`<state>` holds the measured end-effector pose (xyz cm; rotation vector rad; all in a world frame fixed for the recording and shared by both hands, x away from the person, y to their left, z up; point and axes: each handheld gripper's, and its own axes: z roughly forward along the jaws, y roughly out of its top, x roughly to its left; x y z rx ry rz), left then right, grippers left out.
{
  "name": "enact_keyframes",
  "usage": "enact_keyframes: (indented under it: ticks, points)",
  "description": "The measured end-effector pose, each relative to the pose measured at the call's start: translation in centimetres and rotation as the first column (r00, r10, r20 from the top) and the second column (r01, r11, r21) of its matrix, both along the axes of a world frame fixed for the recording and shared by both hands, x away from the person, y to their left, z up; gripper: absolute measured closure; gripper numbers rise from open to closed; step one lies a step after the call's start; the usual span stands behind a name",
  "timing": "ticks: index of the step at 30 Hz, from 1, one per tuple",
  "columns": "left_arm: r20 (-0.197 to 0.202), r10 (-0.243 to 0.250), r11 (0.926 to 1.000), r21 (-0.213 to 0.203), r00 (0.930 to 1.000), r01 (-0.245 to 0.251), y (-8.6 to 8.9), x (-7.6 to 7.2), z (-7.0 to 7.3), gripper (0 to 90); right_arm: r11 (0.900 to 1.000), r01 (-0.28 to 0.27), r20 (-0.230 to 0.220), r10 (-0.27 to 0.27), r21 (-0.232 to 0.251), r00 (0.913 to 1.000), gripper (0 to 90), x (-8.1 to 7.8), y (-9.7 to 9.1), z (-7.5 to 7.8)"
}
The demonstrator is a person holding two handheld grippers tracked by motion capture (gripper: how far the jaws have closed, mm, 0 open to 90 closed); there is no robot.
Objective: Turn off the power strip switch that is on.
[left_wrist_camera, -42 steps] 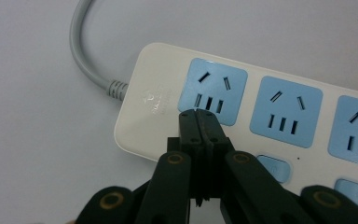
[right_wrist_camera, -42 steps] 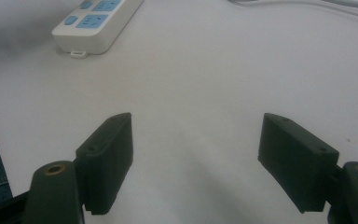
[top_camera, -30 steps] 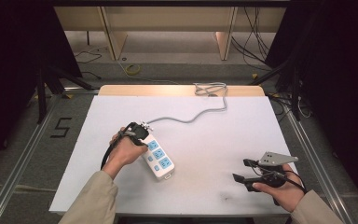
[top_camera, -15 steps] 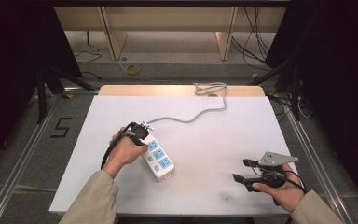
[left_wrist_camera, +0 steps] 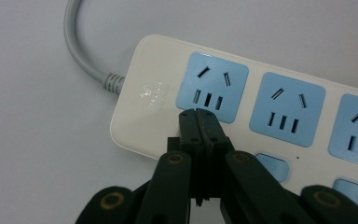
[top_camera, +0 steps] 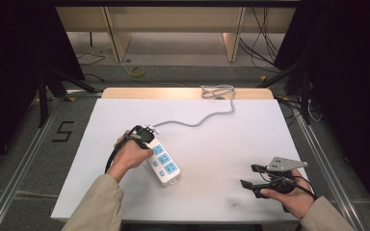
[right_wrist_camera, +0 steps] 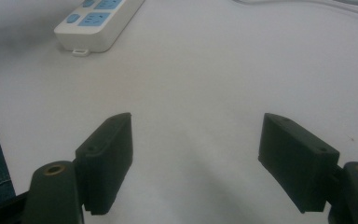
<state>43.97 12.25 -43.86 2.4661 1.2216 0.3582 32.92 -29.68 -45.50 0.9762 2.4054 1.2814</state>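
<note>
White surface (top_camera: 212, 144) carried a power strip (top_camera: 164, 163) at its left-centre. The left gripper (left_wrist_camera: 199, 116), fingers closed and empty, pressed its tip near the strip's cord end beside the first socket (left_wrist_camera: 214, 86). The right gripper (right_wrist_camera: 196, 154) rested apart, fingers open. Best to press straight down, steadily. A faint logo (left_wrist_camera: 151, 95) was unreadable; a floor mark (top_camera: 63, 131) read "5".

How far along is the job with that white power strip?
Nothing looks finished yet. The white power strip with blue sockets lies flat on the white table, no plug in any socket. In hand: the left gripper, jaws shut, tips over the strip's cord end. The right gripper waits open, apart. Any switching or plugging remains.
</note>
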Motion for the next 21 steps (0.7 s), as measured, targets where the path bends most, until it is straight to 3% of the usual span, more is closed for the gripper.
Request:
enact_keyframes:
  ticks: [16, 21]
  points:
    - [0.000, -0.015, 0.9979, 0.064, 0.9999, 0.015, -0.8, 0.0, 0.1, 90.0, 1.0000, -0.003, -0.009, 0.003, -0.001, 1.0000, 26.7, 0.0, 0.0, -0.1]
    - [0.005, -0.039, 0.9940, 0.103, 0.9992, 0.038, -1.1, -0.1, 0.0, 89.9, 1.0000, -0.006, -0.009, 0.006, -0.002, 0.9999, 26.6, 0.0, 0.0, -0.1]
